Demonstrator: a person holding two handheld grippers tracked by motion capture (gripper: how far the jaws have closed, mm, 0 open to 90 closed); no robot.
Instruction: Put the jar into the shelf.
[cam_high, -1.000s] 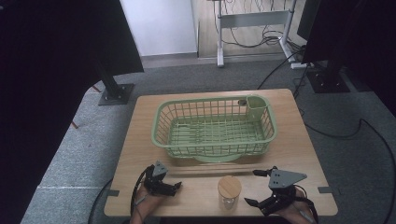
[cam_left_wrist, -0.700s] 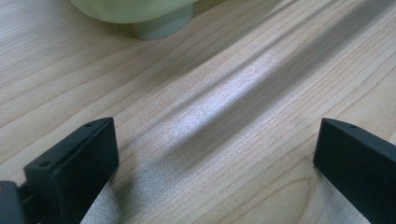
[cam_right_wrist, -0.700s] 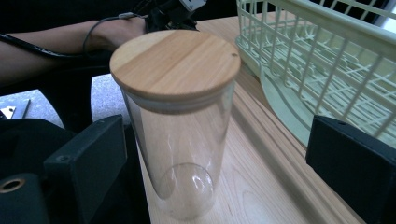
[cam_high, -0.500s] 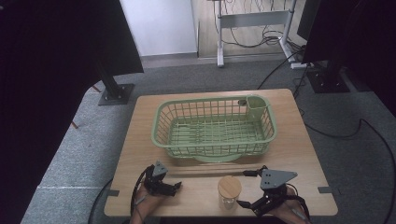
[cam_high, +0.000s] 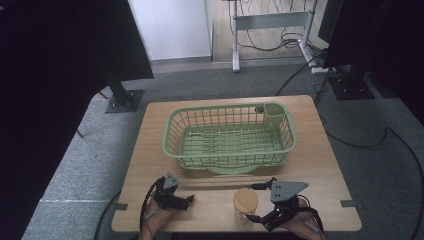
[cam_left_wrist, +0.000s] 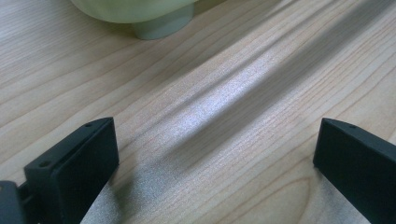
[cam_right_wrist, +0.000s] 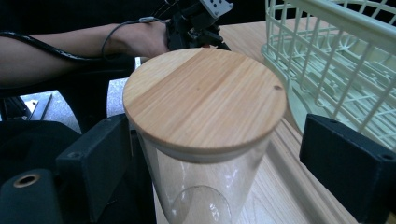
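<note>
A clear glass jar (cam_high: 245, 210) with a round wooden lid (cam_right_wrist: 204, 98) stands near the front edge of the tabletop (cam_high: 325, 165), just in front of the green wire basket (cam_high: 230, 135). The right gripper (cam_high: 260, 202) brackets it, jaws spread wide, one close by the glass, the other well clear; nothing is held. An off-centre closure could likely tip or shove the jar, and the lid might pop loose. The left gripper (cam_high: 191, 200) rests wide open and empty over bare wood.
</note>
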